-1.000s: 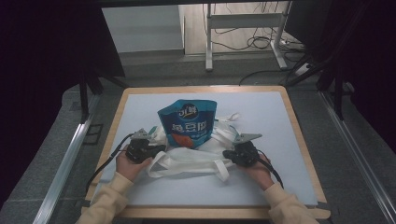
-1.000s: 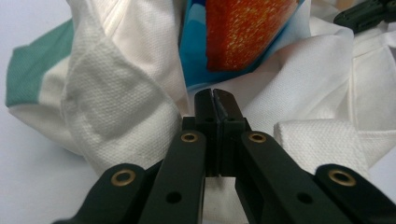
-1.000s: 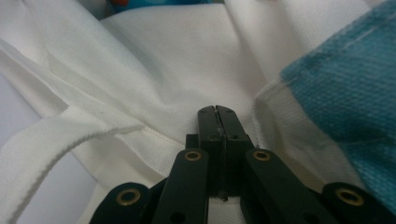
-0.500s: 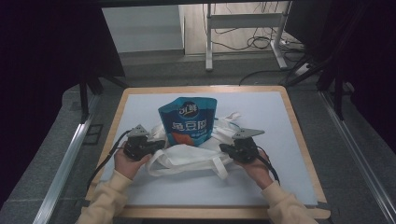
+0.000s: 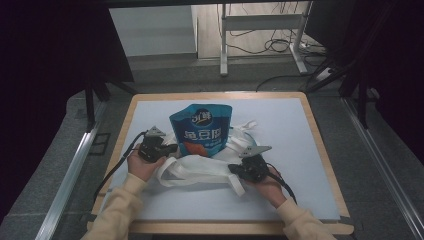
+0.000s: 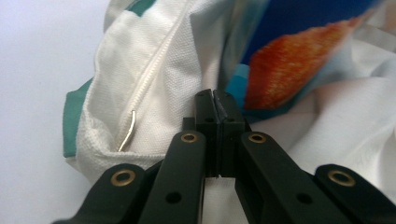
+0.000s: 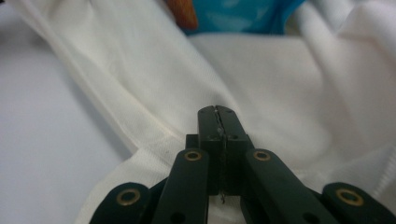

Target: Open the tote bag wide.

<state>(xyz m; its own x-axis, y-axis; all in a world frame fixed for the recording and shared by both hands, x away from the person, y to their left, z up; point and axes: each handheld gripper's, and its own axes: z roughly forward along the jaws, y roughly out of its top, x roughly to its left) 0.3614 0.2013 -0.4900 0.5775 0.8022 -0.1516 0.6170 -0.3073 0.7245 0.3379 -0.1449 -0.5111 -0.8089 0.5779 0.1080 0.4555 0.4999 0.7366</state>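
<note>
A blue snack pouch (image 5: 201, 129) sits partly inside a white fabric bag (image 5: 200, 167) near the middle of the pale table mat (image 5: 300, 130), its printed top sticking out toward the far edge. The left gripper (image 5: 172, 148) rests at the bag's left edge, its 2 jaws pressed together beside the zipper (image 6: 154, 70); whether cloth is pinched between them I cannot tell. The right gripper (image 5: 234, 171) lies on the bag's right side, jaws likewise closed flat against each other over the fabric.
</note>
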